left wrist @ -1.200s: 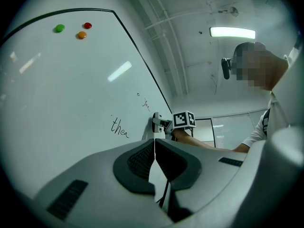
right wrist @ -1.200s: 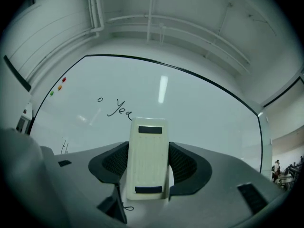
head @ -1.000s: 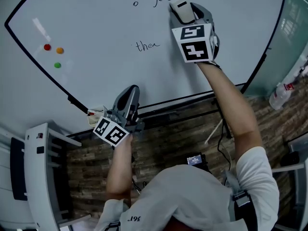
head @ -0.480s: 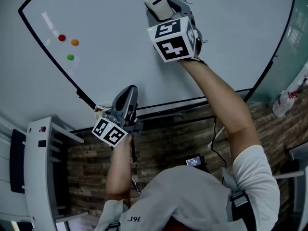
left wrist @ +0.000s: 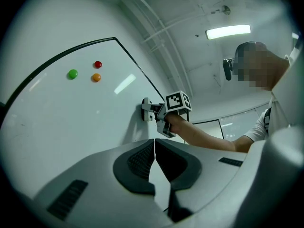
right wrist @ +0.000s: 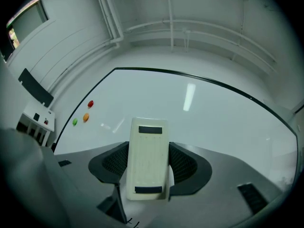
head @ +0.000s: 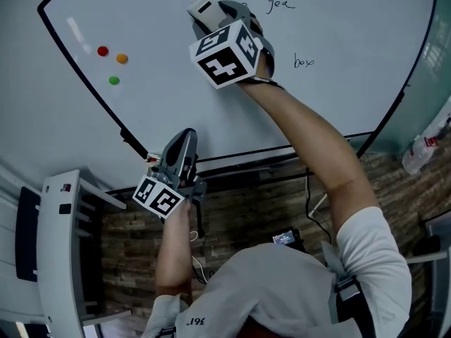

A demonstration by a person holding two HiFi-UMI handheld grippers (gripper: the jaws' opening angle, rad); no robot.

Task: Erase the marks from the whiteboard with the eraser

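Note:
The whiteboard (head: 162, 104) carries the written marks "Yea" (head: 278, 3) and "box" (head: 303, 62). My right gripper (head: 213, 14) is high on the board, left of "Yea", shut on the white eraser (head: 202, 9), which lies flat against the surface. In the right gripper view the eraser (right wrist: 147, 158) stands between the jaws, with small pen strokes (right wrist: 132, 223) just below it. My left gripper (head: 180, 148) hangs shut and empty at the board's bottom edge. From the left gripper view (left wrist: 154, 151) the eraser (left wrist: 145, 109) shows pressed on the board.
Red (head: 103, 51), orange (head: 122, 58) and green (head: 113, 80) magnets sit at the board's left. A white rack (head: 60, 252) stands at lower left, and a bottle (head: 421, 148) at right. Cables and a small device (head: 285, 237) lie on the wood floor.
My right gripper has swept leftward across the board with the eraser, from the "Yea" writing to its left. "box" has come into view. The left gripper has stayed put.

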